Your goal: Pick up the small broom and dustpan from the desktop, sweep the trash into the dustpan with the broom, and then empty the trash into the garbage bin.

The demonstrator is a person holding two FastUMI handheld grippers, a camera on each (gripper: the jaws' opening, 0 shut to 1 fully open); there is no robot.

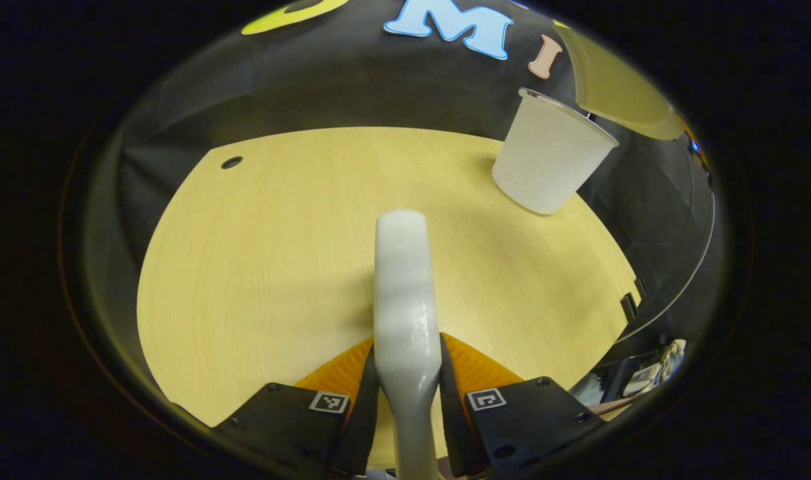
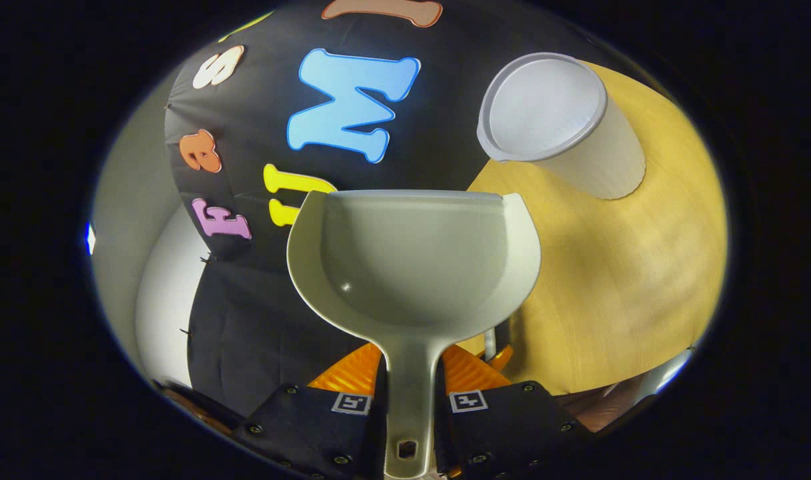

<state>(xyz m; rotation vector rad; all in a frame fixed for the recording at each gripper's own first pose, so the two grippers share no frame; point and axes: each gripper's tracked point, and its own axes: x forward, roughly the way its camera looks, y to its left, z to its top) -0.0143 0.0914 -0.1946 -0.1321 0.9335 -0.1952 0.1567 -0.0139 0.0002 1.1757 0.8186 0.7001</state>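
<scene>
In the left gripper view, the left tongs [image 1: 407,387] are clamped on a white broom [image 1: 405,300]. Both orange fingers [image 1: 475,367] press on its sides. What can be seen of the broom is a smooth, shiny white piece with a rounded top end. It sticks straight out from the tongs, above the yellow wooden surface [image 1: 265,267]. I cannot see any bristles from here.

A white garbage bin [image 1: 549,157] stands on the far right part of the surface. It looks like a tall cup, wider at the top than at the bottom, and it has a thin rim.

In the right gripper view, the right tongs [image 2: 409,393] are clamped on the thin handle of the dustpan [image 2: 412,260]. The dustpan is white and shaped like a scoop, with a deep round bowl and a straight front edge. It is held up in the air with its front edge pointing away from the tongs. There is a small hole near the end of the handle. The garbage bin [image 2: 565,127] is beyond the dustpan, up and to the right, and its round open mouth can be seen. It stands on the surface [image 2: 619,287].
</scene>
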